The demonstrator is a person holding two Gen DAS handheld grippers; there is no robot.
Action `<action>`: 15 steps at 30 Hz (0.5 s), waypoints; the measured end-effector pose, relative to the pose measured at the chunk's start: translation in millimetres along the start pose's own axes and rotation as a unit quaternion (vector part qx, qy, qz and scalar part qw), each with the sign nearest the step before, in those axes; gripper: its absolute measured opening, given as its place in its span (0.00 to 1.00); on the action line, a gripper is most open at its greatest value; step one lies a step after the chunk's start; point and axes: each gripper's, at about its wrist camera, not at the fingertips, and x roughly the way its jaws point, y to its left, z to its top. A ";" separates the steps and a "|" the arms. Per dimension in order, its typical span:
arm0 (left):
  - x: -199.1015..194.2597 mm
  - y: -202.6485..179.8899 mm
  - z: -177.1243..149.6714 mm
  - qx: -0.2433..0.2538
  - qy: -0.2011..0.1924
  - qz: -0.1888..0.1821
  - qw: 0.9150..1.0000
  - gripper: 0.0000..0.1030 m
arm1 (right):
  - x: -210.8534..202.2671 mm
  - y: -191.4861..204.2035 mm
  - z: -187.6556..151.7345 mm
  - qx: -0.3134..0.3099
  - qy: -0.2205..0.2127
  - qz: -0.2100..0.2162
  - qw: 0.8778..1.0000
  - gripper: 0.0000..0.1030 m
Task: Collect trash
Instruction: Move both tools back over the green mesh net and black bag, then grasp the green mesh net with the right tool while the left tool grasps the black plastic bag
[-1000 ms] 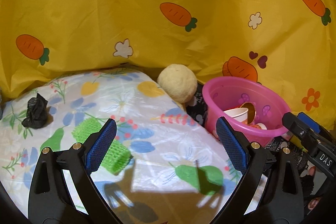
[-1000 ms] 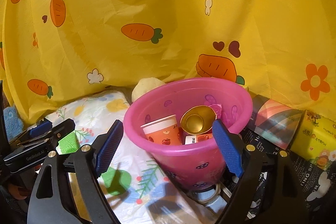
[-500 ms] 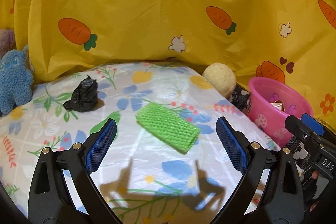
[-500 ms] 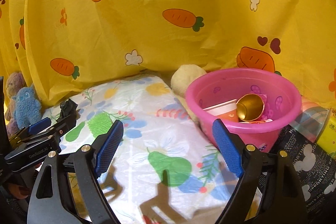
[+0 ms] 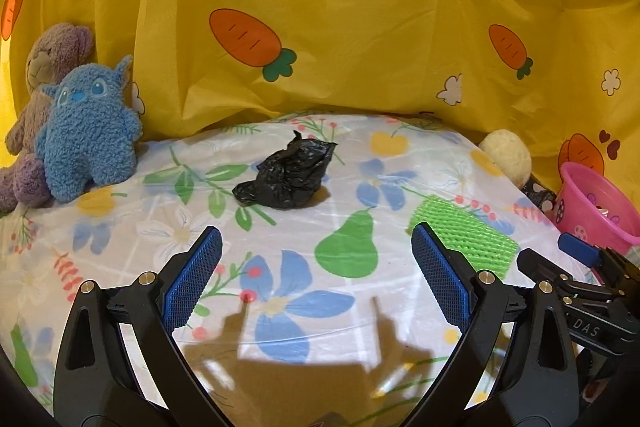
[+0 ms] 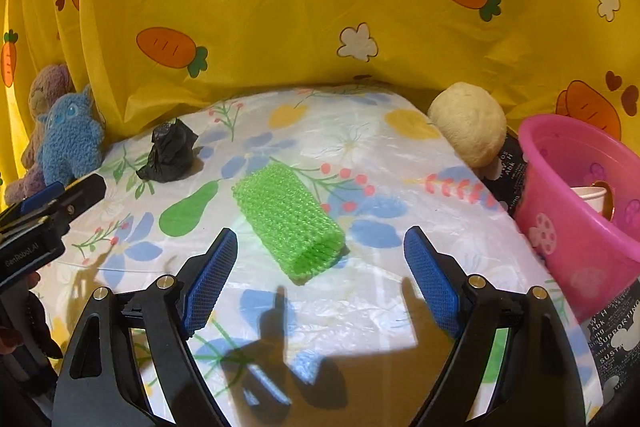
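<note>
Behind the whole scene, a yellow carrot-print curtain (image 5: 360,27) hangs as a backdrop, its lower folds meeting the far edge of the floral tablecloth (image 5: 120,227). The cloth is the working surface; it curves away toward the curtain, with a wide bare stretch in front of both grippers.

Right edge: pink tub (image 6: 572,211) standing off the cloth on a dark printed sheet, with a cup visible inside. Just beside it, at the cloth's far right corner, a cream ball (image 6: 468,123).

Left edge: blue plush toy (image 5: 88,131) leaning against a purple plush bear (image 5: 44,75), both against the curtain.

Trash, item 1: green foam net sleeve (image 6: 288,223), lying flat mid-cloth, open end toward the right wrist camera, ahead of the right gripper (image 6: 316,279). Jaws wide apart, nothing between the pads, no contact with the sleeve.

Trash, item 2: crumpled black plastic bag (image 5: 288,175), nearer the curtain, well apart from the sleeve, ahead of the left gripper (image 5: 316,279). Jaws wide, empty, touching nothing.

Each gripper shows at the edge of the other's view; they are side by side with a gap between.
</note>
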 end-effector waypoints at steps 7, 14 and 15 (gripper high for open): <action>31.2 28.8 6.5 -0.029 0.029 -0.007 0.999 0.91 | 37.1 10.7 6.9 -0.008 0.046 0.003 0.999 0.69; 59.9 35.5 11.2 -0.036 0.054 -0.007 0.998 0.91 | 62.0 12.5 11.0 -0.013 0.083 0.006 0.996 0.47; 63.2 35.4 12.1 -0.036 0.055 -0.006 0.998 0.91 | 64.2 13.0 11.3 -0.015 0.086 0.005 0.996 0.45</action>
